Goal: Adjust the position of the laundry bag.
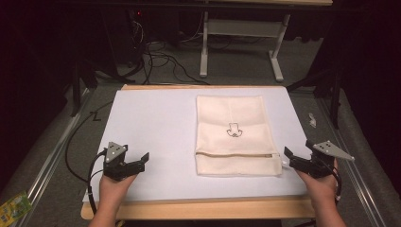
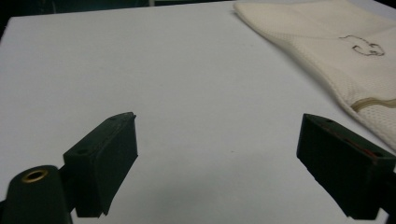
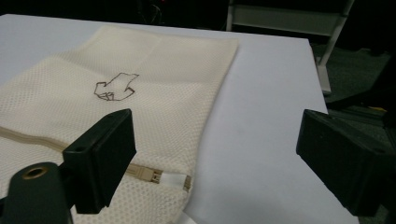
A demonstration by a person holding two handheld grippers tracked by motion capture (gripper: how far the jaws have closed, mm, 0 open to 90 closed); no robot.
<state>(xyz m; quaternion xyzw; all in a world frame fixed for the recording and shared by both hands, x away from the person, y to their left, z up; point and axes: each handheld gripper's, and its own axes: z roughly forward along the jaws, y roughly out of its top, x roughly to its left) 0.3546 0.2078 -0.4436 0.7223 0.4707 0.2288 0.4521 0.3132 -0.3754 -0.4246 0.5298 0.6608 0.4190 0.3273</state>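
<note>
Mesh bag (image 1: 231, 135) flat on table (image 1: 151, 127)

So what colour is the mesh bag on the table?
Cream, with a small dark line drawing in its middle; the mesh bag shows best in the right gripper view.

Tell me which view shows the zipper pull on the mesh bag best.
The right gripper view: the zipper pull lies close, at the zipper's end. The high view shows it tiny at the bag's right edge. The left gripper view has just a stretch of zipper.
</note>
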